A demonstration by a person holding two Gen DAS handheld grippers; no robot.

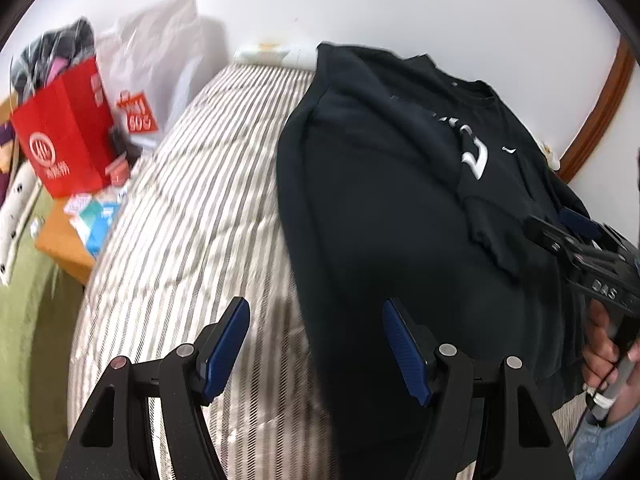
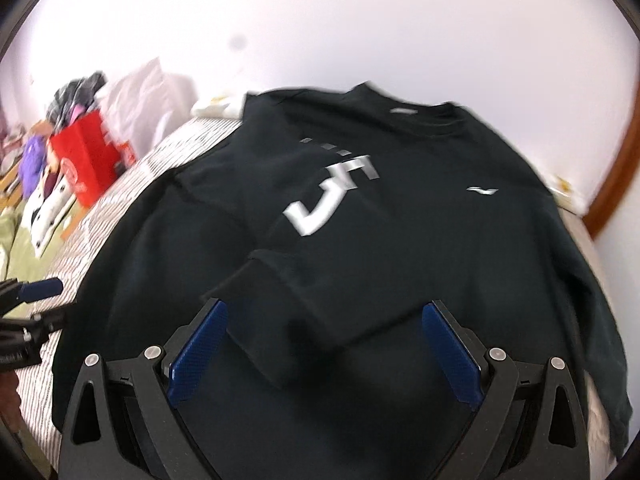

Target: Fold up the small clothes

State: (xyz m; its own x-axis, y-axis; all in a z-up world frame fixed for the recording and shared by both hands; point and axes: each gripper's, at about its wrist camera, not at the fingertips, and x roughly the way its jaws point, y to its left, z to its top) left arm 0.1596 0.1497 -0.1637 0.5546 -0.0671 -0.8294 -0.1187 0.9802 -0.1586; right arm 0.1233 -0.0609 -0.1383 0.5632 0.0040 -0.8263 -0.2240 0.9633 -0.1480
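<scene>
A black sweatshirt (image 2: 400, 208) lies spread front-up on a bed (image 1: 180, 208) covered in a grey-and-white striped sheet, its collar toward the white wall and its hem toward the cameras. 1 sleeve (image 2: 288, 300) is folded across the chest, its cuff lying just in front of the right hand-held gripper (image 2: 324, 356). White lettering and a small white logo mark the chest (both smeared by blur).

The right hand-held gripper hovers over the lower part of the sweatshirt with its 2 blue pads (image 2: 196, 352) wide apart and nothing pinched between them. The left hand-held gripper (image 1: 316, 352) stands at the sweatshirt's left edge, 1 finger over the striped sheet and the other over the black cloth; its jaws are apart too, gripping nothing. In the left wrist view a hand (image 1: 608, 356) grips the handle of the right tool at the frame's right edge.

Beside the bed, well apart from the sweatshirt, stand a red paper bag (image 1: 68, 140) stuffed with dark clothes and a white plastic bag (image 1: 156, 48) against the wall.
</scene>
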